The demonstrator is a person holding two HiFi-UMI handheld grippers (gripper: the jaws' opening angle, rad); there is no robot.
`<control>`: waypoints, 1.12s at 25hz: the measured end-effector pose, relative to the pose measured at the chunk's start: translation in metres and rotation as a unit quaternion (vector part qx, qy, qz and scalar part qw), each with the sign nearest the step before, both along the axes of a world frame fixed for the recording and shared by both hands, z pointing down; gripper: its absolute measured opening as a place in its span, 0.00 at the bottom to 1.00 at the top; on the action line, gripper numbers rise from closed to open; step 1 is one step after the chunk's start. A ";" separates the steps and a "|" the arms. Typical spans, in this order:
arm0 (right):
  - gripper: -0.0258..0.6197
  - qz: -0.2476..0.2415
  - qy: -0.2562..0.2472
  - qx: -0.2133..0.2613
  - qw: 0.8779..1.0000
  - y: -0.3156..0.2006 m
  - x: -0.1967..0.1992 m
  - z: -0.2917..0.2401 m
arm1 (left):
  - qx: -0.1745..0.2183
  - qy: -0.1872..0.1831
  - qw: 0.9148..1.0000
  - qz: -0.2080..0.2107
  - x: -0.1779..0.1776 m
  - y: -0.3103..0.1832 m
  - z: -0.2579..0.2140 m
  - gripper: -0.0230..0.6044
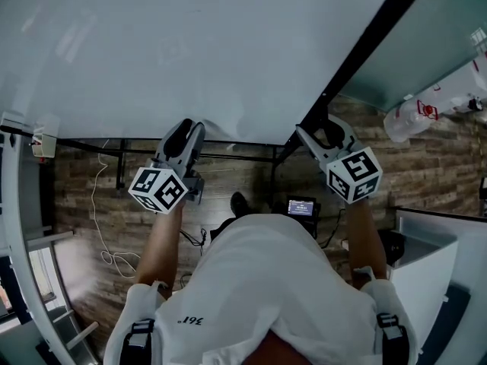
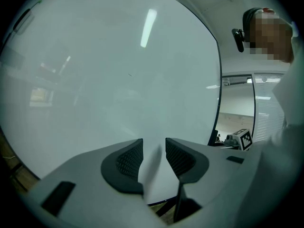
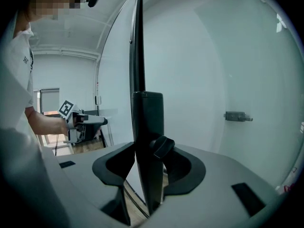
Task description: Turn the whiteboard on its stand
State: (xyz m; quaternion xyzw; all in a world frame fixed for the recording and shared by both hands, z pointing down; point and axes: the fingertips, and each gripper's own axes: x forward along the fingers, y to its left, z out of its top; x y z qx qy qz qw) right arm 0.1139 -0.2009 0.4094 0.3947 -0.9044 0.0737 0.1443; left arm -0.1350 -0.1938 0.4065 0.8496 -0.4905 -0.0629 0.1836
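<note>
The large whiteboard fills the top of the head view, tilted, with a black frame along its right side. My left gripper points at the board's lower edge. In the left gripper view its pads stand a little apart, the white face right in front and nothing between them. My right gripper sits at the frame's lower end. In the right gripper view the black frame post with a small black knob runs between the jaws, which are shut on it.
Black stand bars run over the wooden floor under the board. A white cable lies at the left and a small lit screen near my feet. A white cabinet stands at the right, a glass wall behind.
</note>
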 end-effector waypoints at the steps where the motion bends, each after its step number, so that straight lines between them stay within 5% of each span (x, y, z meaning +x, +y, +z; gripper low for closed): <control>1: 0.36 -0.002 0.001 0.002 1.000 -0.002 0.000 -0.001 | 0.000 0.001 1.000 -0.001 0.000 -0.002 0.000 0.28; 28: 0.35 -0.042 0.022 0.032 0.998 -0.040 -0.001 -0.005 | 0.016 0.012 1.000 0.001 0.001 -0.031 -0.003 0.28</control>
